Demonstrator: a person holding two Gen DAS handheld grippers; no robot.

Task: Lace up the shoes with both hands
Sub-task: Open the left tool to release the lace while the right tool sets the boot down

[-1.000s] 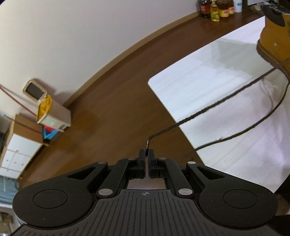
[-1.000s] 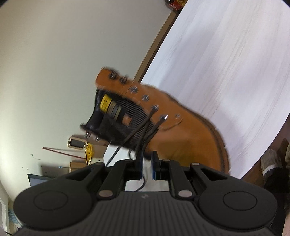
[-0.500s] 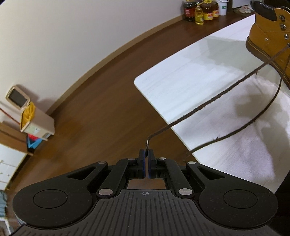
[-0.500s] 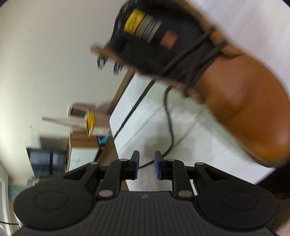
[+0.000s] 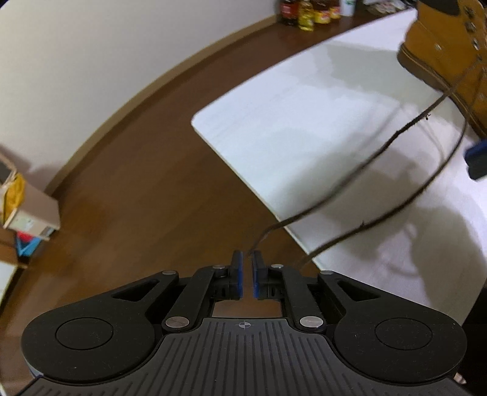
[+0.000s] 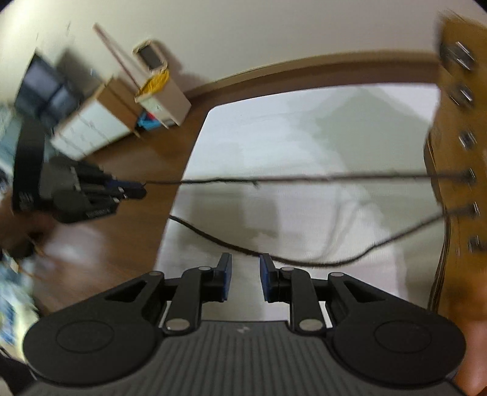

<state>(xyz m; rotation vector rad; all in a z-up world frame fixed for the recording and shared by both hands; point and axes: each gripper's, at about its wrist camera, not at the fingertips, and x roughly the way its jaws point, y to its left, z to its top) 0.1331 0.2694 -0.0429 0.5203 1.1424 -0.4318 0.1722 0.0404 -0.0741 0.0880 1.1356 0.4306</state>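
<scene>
A tan boot [image 5: 441,54] stands on the white table [image 5: 304,121] at the far right; its eyelet side [image 6: 456,121] fills the right edge of the right wrist view. My left gripper [image 5: 247,259] hangs over the floor off the table's corner. Its jaws are opening, a narrow gap shows, and the tip of one dark lace [image 5: 380,152] still sits between the fingertips. The second lace [image 5: 426,189] lies slack across the table. My right gripper [image 6: 245,262] is open and holds nothing; the slack lace [image 6: 304,260] passes just beyond its fingertips. The left gripper [image 6: 134,190] shows at left.
Bottles [image 5: 307,13] stand on the brown floor by the wall beyond the table. Cardboard boxes [image 5: 27,210] and a white cabinet [image 6: 91,128] sit against the wall to the left. The table corner [image 5: 194,121] lies just ahead of the left gripper.
The left jaws have parted a little and the lace from them now sags. The right gripper rolled and swung from the boot's tongue to its side, with its jaws wider.
</scene>
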